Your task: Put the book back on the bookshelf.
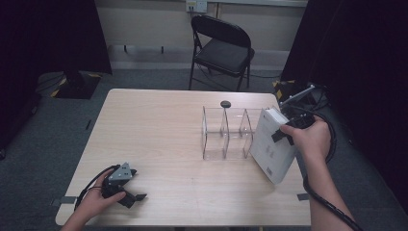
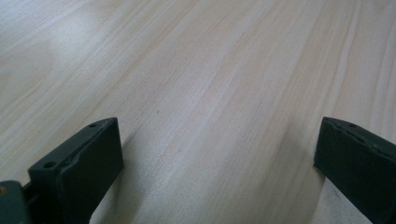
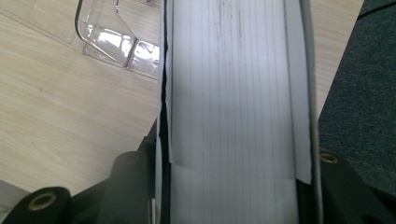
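Book (image 1: 272, 144), one; grippers, two.

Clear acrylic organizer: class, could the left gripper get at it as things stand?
Probably yes. The left gripper rests open near the table's front left corner, holding nothing, with bare wood between it and the clear acrylic organizer. The white book in the right gripper is beyond.

White book (image 1: 273, 144) cover, small dark markings, too blurred to read, no other lettering
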Demonstrator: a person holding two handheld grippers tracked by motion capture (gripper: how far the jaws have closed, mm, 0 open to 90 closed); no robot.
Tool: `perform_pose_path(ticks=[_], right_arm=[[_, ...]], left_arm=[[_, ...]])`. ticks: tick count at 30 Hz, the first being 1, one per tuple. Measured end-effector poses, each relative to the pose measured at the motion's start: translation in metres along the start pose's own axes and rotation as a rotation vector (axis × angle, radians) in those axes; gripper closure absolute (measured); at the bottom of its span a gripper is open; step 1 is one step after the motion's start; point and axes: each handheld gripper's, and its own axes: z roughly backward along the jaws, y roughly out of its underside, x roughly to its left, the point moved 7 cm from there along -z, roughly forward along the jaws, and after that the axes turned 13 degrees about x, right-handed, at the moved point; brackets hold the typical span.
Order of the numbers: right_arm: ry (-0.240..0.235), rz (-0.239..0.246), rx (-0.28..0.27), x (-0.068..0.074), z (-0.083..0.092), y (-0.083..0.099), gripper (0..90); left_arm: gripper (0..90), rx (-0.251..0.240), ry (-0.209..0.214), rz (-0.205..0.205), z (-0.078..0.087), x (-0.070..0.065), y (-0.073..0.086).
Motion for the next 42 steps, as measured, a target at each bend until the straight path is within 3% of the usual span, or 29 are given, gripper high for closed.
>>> perform_pose_path(ticks=[42], right_arm=[[0.014, -0.024, -0.005, 0.001, -0.008, -0.029, 52.0]], left_arm=[[0.7, 0.002, -0.002, -0.001, 0.000, 0.000, 0.000]])
